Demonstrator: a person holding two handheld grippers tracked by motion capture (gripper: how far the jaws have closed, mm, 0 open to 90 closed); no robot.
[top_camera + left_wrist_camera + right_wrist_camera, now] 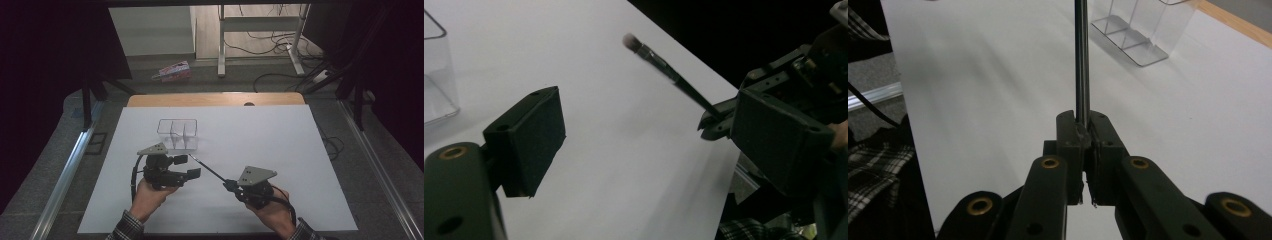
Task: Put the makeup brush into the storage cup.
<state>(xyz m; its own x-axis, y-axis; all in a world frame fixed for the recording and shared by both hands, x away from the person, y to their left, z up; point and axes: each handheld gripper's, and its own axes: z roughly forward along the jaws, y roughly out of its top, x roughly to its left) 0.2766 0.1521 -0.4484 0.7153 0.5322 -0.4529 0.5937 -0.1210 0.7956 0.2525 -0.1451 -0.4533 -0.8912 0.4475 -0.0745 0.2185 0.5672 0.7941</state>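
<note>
Pinching a brush [207, 169] by its handle in the right gripper [230, 185], we aim its bristles at the clear organizer [178, 133], likely to slot it in, while the left gripper [187, 166] waits just beside, jaws wide.

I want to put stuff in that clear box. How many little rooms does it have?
3, side by side in the box on the table, split by two clear walls: one left, one middle, one right. All look empty, though the clear walls are hard to make out.
</note>
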